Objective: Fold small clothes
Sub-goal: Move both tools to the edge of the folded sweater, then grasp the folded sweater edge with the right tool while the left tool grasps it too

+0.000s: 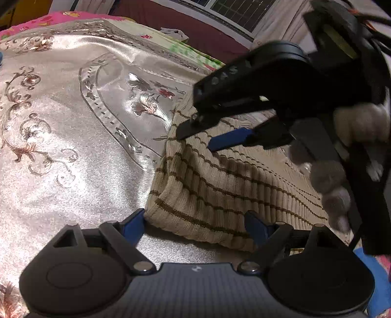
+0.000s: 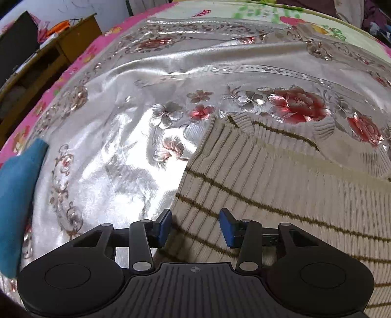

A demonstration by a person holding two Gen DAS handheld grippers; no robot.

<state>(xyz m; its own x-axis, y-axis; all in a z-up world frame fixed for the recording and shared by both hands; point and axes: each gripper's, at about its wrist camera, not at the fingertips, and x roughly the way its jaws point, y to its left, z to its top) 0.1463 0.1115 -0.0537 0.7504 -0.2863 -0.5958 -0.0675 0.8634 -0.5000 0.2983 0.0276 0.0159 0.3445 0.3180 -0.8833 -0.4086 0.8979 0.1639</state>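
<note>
A beige ribbed sweater with thin brown stripes [image 1: 220,186] lies folded on a shiny silver floral bedspread [image 1: 73,122]. My left gripper [image 1: 195,227] is open wide at the sweater's near folded edge, which lies between its blue pads. My right gripper [image 1: 195,140] hangs over the sweater's far left edge, pointing steeply down. In the right wrist view the right gripper [image 2: 195,222] is open just above the sweater [image 2: 293,186]. The knit fabric shows in the gap and the pads do not press on it. The sweater's collar [image 2: 246,122] points away.
A person's hand in a fuzzy glove [image 1: 356,122] holds the right gripper. A blue cloth [image 2: 17,195] lies at the bedspread's left edge. A pink floral sheet [image 2: 80,61] borders the bed, with a wooden desk [image 2: 61,44] beyond it. A window [image 1: 239,12] is behind.
</note>
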